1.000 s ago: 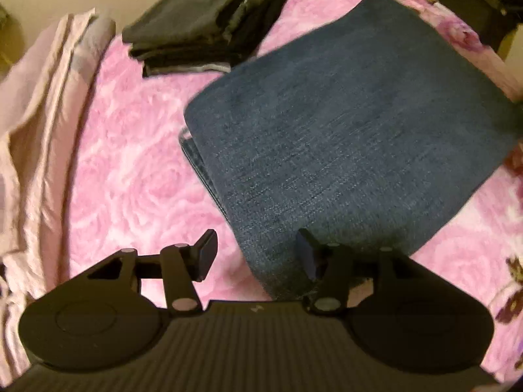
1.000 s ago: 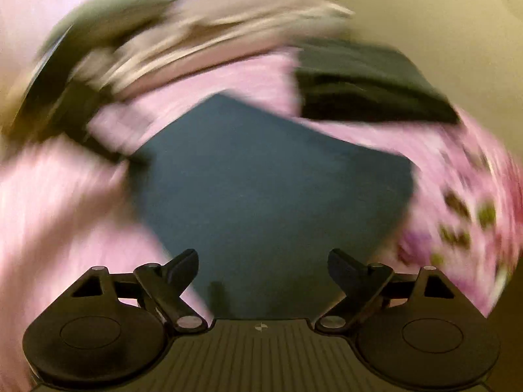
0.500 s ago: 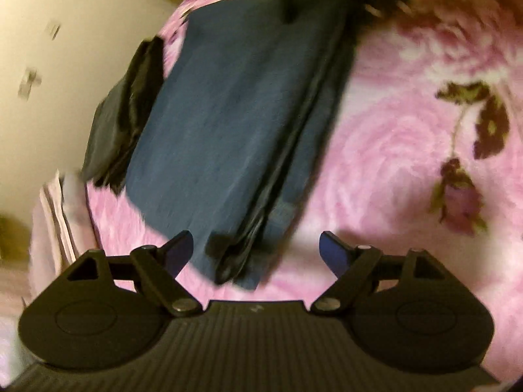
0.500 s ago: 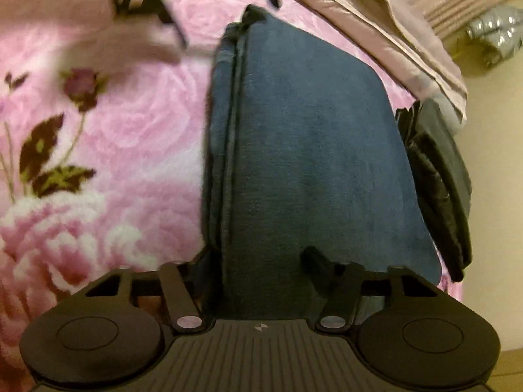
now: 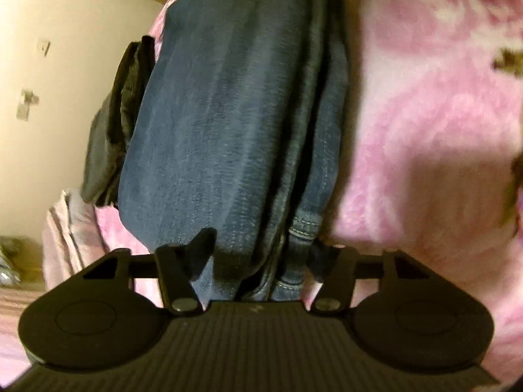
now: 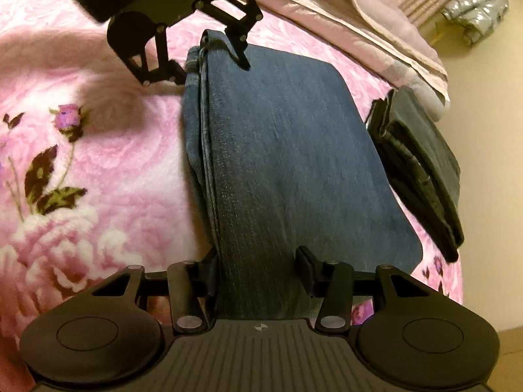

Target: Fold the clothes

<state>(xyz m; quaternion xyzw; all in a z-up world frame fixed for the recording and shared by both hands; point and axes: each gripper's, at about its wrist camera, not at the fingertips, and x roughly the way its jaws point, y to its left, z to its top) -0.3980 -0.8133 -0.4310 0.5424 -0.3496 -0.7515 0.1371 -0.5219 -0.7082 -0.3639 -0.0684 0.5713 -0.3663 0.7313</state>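
Note:
Folded blue jeans (image 6: 281, 163) lie on a pink floral blanket (image 6: 98, 170). My right gripper (image 6: 258, 274) straddles the near end of the folded stack, its jaws closed in on the layered edge. My left gripper (image 5: 261, 254) straddles the opposite end of the jeans (image 5: 235, 114), jaws closed in on the hem layers. The left gripper also shows in the right wrist view (image 6: 209, 62) at the far end of the jeans.
A folded dark garment (image 6: 421, 170) lies right beside the jeans near the blanket's edge; it also shows in the left wrist view (image 5: 111, 137). Pale pink folded bedding (image 6: 353, 16) lies beyond. A cream wall (image 5: 59, 65) and floor border the bed.
Both grippers swung round to opposite ends of the folded jeans, moved in over the edges, and their jaws narrowed onto the fabric layers.

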